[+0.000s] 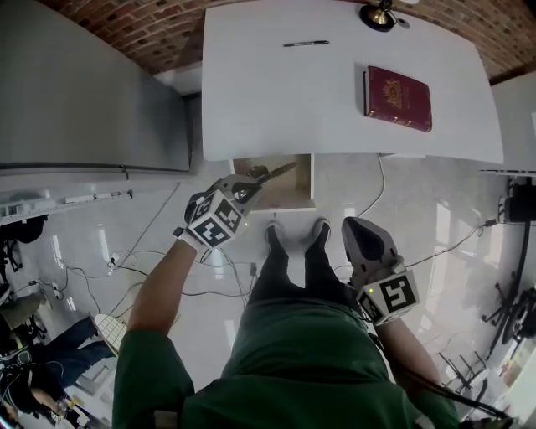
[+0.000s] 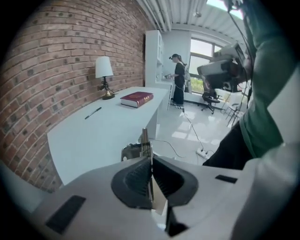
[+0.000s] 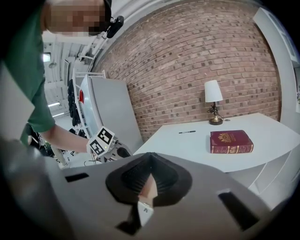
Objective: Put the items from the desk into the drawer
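Under the white desk (image 1: 276,100) a drawer (image 1: 293,194) stands pulled out, its brown inside showing. My left gripper (image 1: 258,178) is over it, shut on a thin metal tool (image 1: 283,168) that points toward the desk. In the left gripper view, the tool (image 2: 143,138) sticks out edge-on from the left gripper (image 2: 151,168); I cannot tell what it is. A red book (image 1: 398,98) and a black pen (image 1: 306,43) lie on the desk; both show in the right gripper view, book (image 3: 231,141) and pen (image 3: 186,132). My right gripper (image 1: 356,230) hangs shut and empty by my right leg, also seen as right gripper (image 3: 149,176).
A small lamp (image 1: 381,15) stands at the desk's back edge by the brick wall. A grey cabinet (image 1: 84,84) stands to the left of the desk. Cables (image 1: 151,268) and a power strip (image 2: 204,152) lie on the floor. A person (image 2: 179,77) stands far off.
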